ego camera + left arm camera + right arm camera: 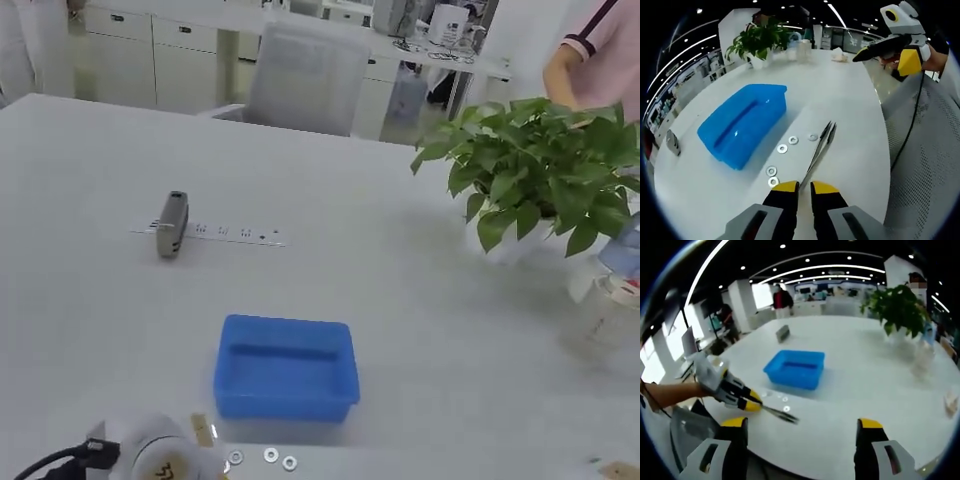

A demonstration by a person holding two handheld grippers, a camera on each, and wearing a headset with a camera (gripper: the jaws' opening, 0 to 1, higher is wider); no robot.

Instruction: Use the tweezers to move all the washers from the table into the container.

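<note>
One blue container [742,125] is sitting on the white table [850,90]. Five washers [782,148] are lying in a loose row on the table just beside the container's near long wall, all of them outside it. The left gripper [806,187] is pinching one pair of tweezers [820,145] between nearly closed jaws, with the tweezer tips ending near the washer farthest from the container. The right gripper [802,424] is hovering well apart from the container, its jaws spread wide and gripping nothing. One potted plant [540,170] is standing beyond the container.
</note>
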